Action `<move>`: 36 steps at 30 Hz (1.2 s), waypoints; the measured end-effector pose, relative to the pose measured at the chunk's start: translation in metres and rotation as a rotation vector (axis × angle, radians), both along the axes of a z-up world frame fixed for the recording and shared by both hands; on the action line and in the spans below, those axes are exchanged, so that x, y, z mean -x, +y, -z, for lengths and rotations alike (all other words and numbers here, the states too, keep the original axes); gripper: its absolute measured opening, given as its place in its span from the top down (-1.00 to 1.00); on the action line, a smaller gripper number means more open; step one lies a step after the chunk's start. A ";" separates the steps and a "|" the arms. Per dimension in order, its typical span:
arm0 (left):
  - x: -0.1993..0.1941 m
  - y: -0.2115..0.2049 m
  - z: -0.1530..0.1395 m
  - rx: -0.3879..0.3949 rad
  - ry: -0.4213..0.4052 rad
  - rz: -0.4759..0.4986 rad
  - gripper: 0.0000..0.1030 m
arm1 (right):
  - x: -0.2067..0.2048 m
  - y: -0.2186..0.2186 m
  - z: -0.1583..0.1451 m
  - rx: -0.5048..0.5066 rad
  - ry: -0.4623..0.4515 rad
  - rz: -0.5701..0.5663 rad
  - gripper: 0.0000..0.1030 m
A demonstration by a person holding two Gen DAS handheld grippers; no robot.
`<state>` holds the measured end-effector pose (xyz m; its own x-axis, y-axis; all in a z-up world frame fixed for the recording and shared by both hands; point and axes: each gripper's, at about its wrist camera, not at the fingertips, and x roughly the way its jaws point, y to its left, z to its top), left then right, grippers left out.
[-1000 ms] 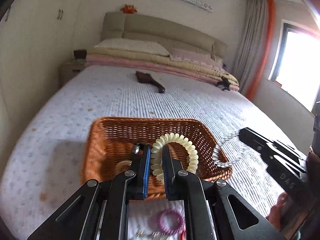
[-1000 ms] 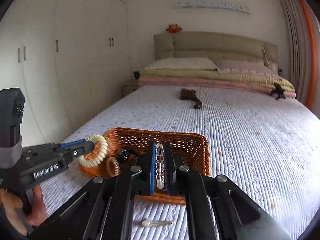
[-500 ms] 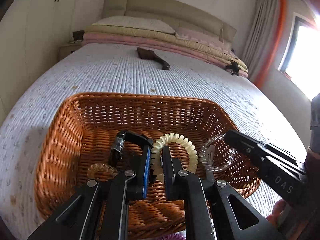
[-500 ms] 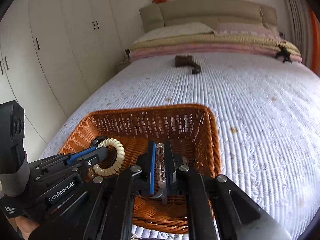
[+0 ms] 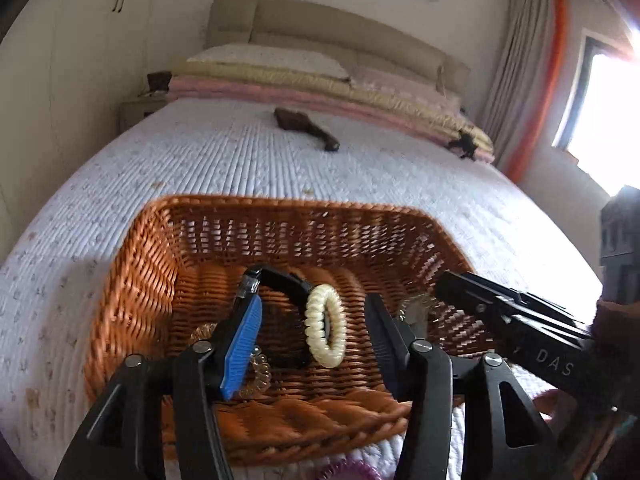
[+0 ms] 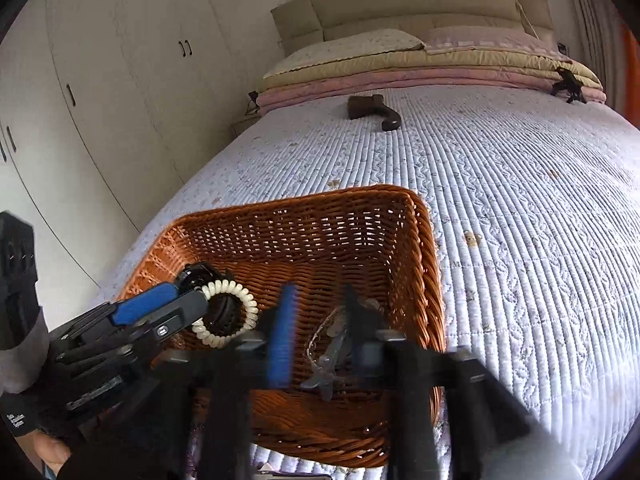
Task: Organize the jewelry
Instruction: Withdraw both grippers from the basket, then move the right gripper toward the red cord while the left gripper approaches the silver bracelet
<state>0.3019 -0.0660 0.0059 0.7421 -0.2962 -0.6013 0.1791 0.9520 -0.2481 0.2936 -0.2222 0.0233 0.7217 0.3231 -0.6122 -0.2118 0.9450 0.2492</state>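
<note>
A brown wicker basket sits on the quilted bed. My left gripper hangs over the basket's inside, and its jaws are opening. A cream spiral hair tie stands loose between the pads, which do not press on it. My right gripper is blurred and its jaws are opening too. A clear bead bracelet lies free between them. Inside the basket there is also a black clip and an amber spiral tie.
A brown brush-like object lies further up the bed, near the folded blankets and pillows. A purple spiral tie rests on the quilt in front of the basket. White wardrobes stand on the left, a window on the right.
Both grippers sank into the basket while shut on their pieces. Now both have opened: the cream tie and the clear bracelet have been let go.
</note>
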 end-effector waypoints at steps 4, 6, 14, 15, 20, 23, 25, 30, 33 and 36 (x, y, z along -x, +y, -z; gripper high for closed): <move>0.017 0.011 -0.022 0.028 -0.052 -0.004 -0.07 | 0.016 -0.005 -0.016 -0.017 -0.041 0.005 0.12; 0.028 0.021 -0.033 0.043 -0.074 -0.013 -0.07 | 0.027 -0.004 -0.025 -0.004 -0.067 0.010 0.12; 0.091 0.069 -0.083 0.108 -0.195 0.018 -0.08 | 0.083 0.004 -0.060 -0.016 -0.152 -0.007 0.12; 0.101 0.075 -0.090 0.115 -0.210 0.015 -0.08 | 0.089 0.005 -0.065 -0.019 -0.162 -0.005 0.12; 0.147 0.096 -0.118 0.111 -0.290 -0.006 -0.11 | 0.125 0.014 -0.089 -0.025 -0.223 -0.015 0.12; 0.172 0.104 -0.124 0.126 -0.326 -0.002 -0.13 | 0.150 0.024 -0.095 -0.002 -0.252 -0.038 0.12; 0.186 0.107 -0.123 0.140 -0.338 0.005 -0.14 | 0.162 0.031 -0.095 0.018 -0.258 -0.052 0.12; 0.202 0.107 -0.099 0.141 -0.316 0.014 -0.16 | 0.188 0.047 -0.071 0.088 -0.260 -0.065 0.12; 0.198 0.099 -0.071 0.100 -0.267 0.012 -0.16 | 0.189 0.052 -0.043 0.114 -0.216 -0.058 0.12; 0.188 0.091 -0.038 0.077 -0.198 -0.015 -0.16 | 0.186 0.054 -0.015 0.110 -0.149 -0.064 0.12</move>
